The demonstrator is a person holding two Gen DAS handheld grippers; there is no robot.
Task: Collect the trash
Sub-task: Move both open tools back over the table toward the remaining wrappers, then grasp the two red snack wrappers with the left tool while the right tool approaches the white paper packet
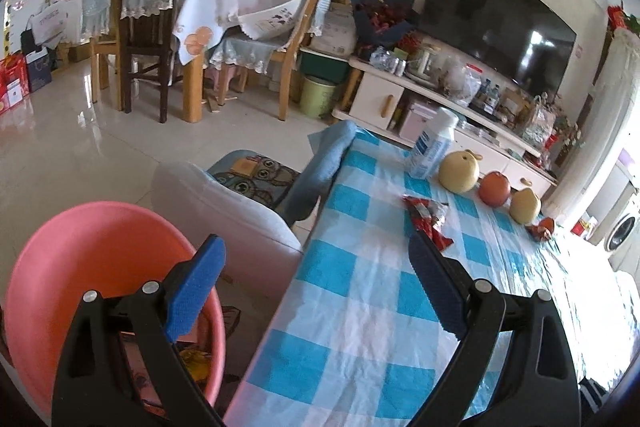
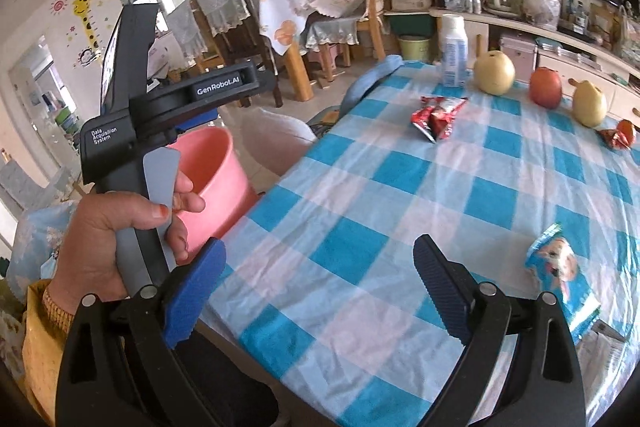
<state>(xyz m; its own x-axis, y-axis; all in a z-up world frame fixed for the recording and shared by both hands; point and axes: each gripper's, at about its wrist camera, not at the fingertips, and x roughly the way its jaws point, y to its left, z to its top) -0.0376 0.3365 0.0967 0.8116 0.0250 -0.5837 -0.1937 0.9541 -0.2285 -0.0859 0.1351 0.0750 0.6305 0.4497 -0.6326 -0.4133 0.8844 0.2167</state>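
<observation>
A pink bin [image 1: 100, 267] stands on the floor left of the table, with some wrappers inside; it also shows in the right wrist view [image 2: 216, 179]. A red snack wrapper [image 1: 430, 219] lies on the blue-checked tablecloth [image 1: 360, 307], and shows in the right wrist view [image 2: 438, 115]. A blue wrapper with a dog picture [image 2: 560, 275] lies near the right. A small red wrapper [image 2: 618, 135] lies at the far right. My left gripper [image 1: 316, 259] is open and empty, over the table's left edge beside the bin. My right gripper [image 2: 320, 267] is open and empty above the table.
Two pears [image 2: 494, 73], an apple [image 2: 546, 87] and a white bottle [image 2: 454, 51] stand in a row at the table's far side. A blue cloth [image 1: 328, 163] hangs over the far corner. A white stool [image 1: 240, 219] stands by the bin. Dining chairs and a TV cabinet stand behind.
</observation>
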